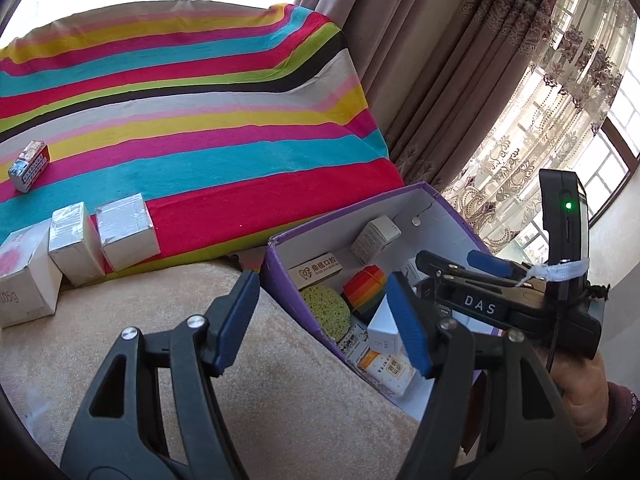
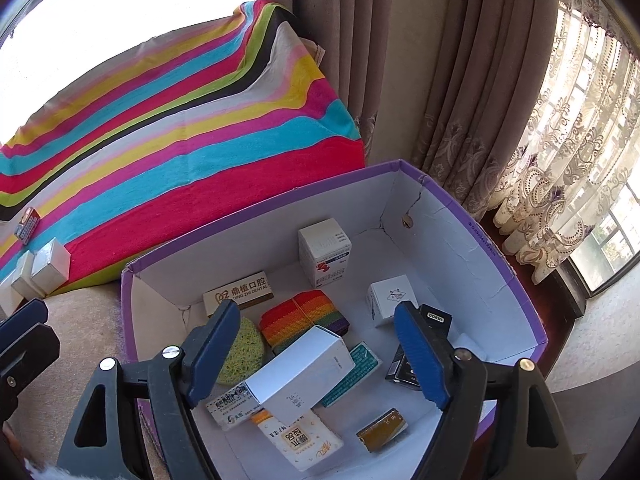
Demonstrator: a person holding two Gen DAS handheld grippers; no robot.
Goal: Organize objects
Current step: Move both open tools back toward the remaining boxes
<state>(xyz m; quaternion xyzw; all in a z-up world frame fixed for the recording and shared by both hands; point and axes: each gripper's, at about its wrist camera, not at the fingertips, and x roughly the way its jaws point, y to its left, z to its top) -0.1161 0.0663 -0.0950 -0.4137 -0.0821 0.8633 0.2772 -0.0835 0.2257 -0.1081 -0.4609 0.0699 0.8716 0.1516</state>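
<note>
A purple cardboard box (image 2: 516, 280) with a white inside holds several small packages, a rainbow cloth pad (image 2: 304, 316) and a green sponge (image 2: 240, 352). My right gripper (image 2: 316, 352) is open above the box, over a white carton (image 2: 300, 372) lying on the pile. My left gripper (image 1: 324, 320) is open and empty over the beige cushion, at the box's left wall (image 1: 288, 280). Three white boxes (image 1: 126, 230) and a small silver pack (image 1: 30, 164) lie on the striped cloth to the left.
The striped cloth (image 1: 200, 120) covers a raised surface behind the beige cushion (image 1: 120, 320). Brown curtains (image 2: 360, 60) and lace curtains (image 2: 560, 140) hang at the right by a window. The right gripper shows in the left wrist view (image 1: 480, 280).
</note>
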